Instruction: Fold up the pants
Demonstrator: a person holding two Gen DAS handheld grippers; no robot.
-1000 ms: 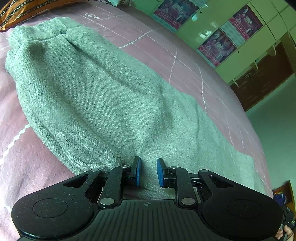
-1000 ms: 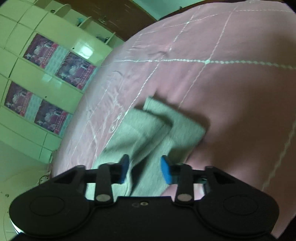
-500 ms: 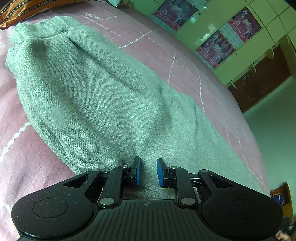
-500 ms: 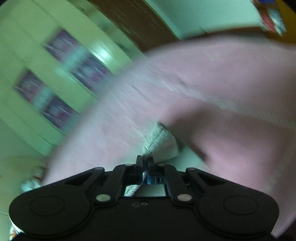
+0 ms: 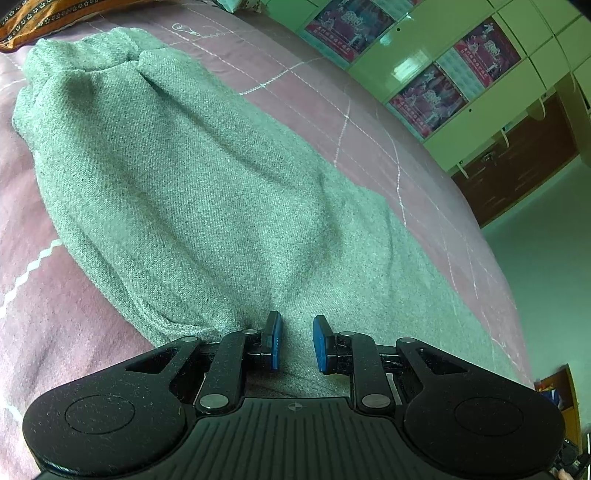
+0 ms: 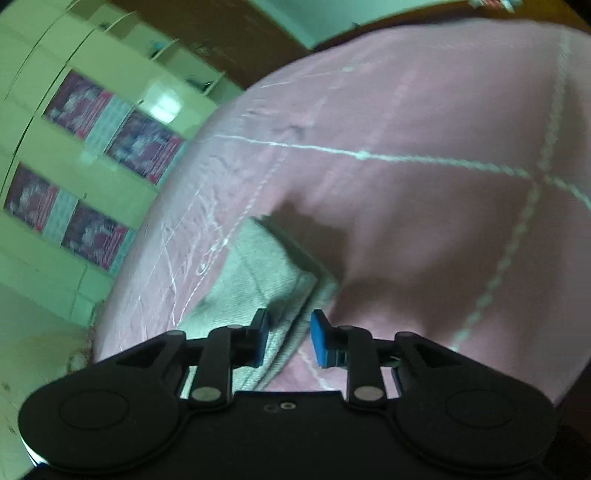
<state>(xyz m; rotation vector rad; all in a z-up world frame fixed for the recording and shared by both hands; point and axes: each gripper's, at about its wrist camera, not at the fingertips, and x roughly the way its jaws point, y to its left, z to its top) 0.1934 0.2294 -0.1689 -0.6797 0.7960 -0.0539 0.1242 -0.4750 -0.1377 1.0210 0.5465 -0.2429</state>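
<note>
Grey knit pants point(image 5: 207, 192) lie flat on a pink bedspread point(image 5: 55, 332), waistband at the far left, legs running to the right. My left gripper point(image 5: 295, 341) is open and hovers just over the near edge of the pants, holding nothing. In the right wrist view the leg ends point(image 6: 266, 280) lie stacked on the bedspread point(image 6: 424, 229). My right gripper point(image 6: 286, 338) is open, with the near edge of the leg cloth between its blue pads; the view is blurred.
A patterned orange pillow point(image 5: 44, 18) lies at the bed's far left corner. Green cupboards with posters point(image 5: 436, 74) and a brown door point(image 5: 517, 162) stand beyond the bed. The cupboards also show in the right wrist view point(image 6: 85, 155).
My right gripper was shut on the leg cloth half a second ago and has since opened, and its view has swung. My left gripper has crept slightly forward over the pants.
</note>
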